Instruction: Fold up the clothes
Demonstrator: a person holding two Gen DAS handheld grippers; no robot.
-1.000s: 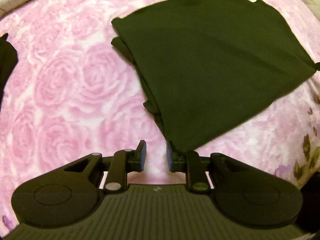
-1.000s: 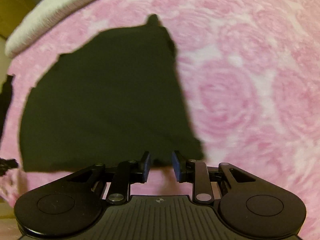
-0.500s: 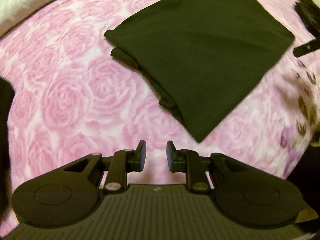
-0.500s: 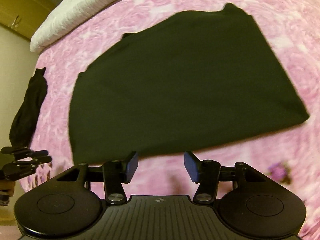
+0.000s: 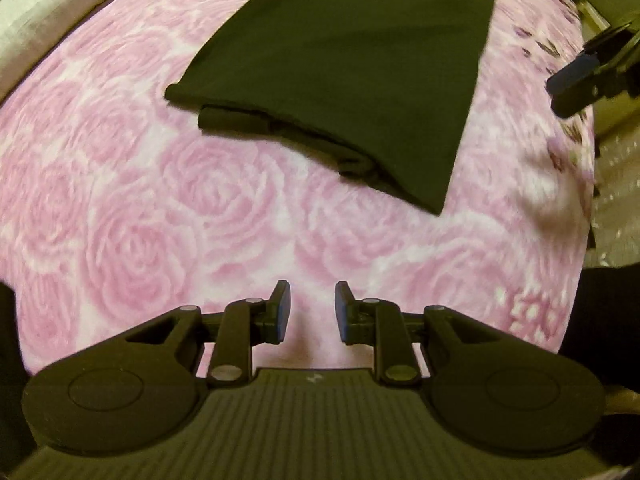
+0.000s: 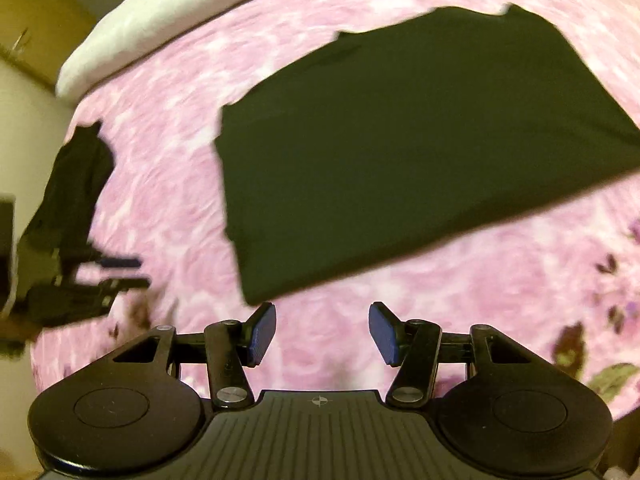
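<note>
A dark folded garment (image 5: 352,76) lies flat on the pink rose-patterned bedspread (image 5: 160,208), with folded layers showing along its near-left edge. My left gripper (image 5: 309,312) hovers over bare bedspread well short of it, open, with nothing between its fingers. In the right wrist view the same garment (image 6: 400,152) fills the upper middle. My right gripper (image 6: 322,334) is open wide just below the garment's near corner, holding nothing. The right gripper's fingers (image 5: 580,80) show at the right edge of the left wrist view.
A second dark garment (image 6: 72,192) lies bunched at the bedspread's left edge, with the left gripper (image 6: 116,280) seen near it. A white pillow or sheet (image 6: 192,20) runs along the far side. The bed's edge drops off at the right (image 5: 616,184).
Both grippers have pulled back from the folded garment. The right gripper opened wider and let the near edge go. The garment now lies farther away in both views.
</note>
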